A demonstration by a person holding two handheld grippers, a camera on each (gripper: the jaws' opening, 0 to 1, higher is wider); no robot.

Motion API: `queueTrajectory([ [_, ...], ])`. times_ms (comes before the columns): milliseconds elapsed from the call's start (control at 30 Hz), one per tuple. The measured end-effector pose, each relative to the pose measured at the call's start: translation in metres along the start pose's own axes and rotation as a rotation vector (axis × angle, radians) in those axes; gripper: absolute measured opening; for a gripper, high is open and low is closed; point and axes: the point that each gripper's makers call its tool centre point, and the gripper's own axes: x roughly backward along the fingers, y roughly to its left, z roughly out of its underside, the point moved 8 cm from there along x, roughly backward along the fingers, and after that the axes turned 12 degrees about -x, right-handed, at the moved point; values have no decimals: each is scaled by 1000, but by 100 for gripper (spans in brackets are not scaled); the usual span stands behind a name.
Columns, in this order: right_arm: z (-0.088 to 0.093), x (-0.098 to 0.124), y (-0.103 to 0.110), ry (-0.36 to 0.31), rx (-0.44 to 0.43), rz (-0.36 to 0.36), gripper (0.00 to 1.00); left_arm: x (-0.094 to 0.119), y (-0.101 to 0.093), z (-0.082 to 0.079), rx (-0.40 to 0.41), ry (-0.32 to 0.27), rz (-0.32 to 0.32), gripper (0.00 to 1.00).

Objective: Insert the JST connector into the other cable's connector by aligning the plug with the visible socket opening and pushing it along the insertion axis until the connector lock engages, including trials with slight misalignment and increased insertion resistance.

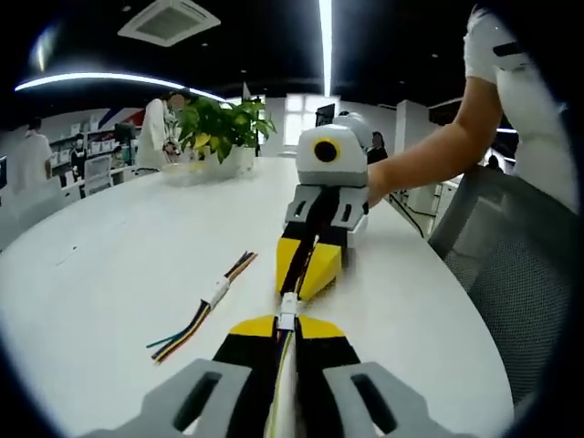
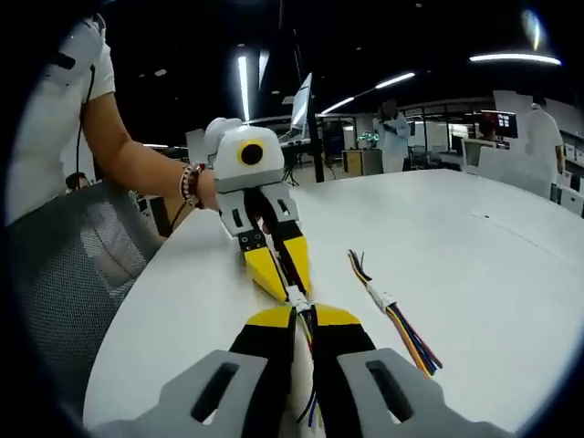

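At lower centre of the left gripper view, our left gripper (image 1: 286, 330) is clamped on a wired JST connector (image 1: 288, 310), meeting nose to nose the right gripper (image 1: 308, 271), which is closed on the other cable. In the right gripper view the white joint (image 2: 297, 297) sits between both yellow tips. A spare mated cable pair (image 1: 216, 292) lies on the white table (image 1: 109, 265), lower left. We judge insertion underway: keep both axes collinear and push straight, without twisting
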Motion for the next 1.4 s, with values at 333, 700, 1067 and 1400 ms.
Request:
queueTrajectory([
  [333, 0, -3, -17, 10, 3, 43, 4, -9, 17, 4, -18, 35, -17, 1],
  [700, 4, -4, -23, 29, -7, 62, 4, -12, 21, 7, -21, 56, -17, 3],
  [1067, 5, -2, -27, 23, -45, 81, 4, -15, 24, 10, -11, 60, -16, 7],
  [1400, 6, 1, -26, 15, -58, 75, 11, -12, 29, 12, 20, 30, -15, 9],
])
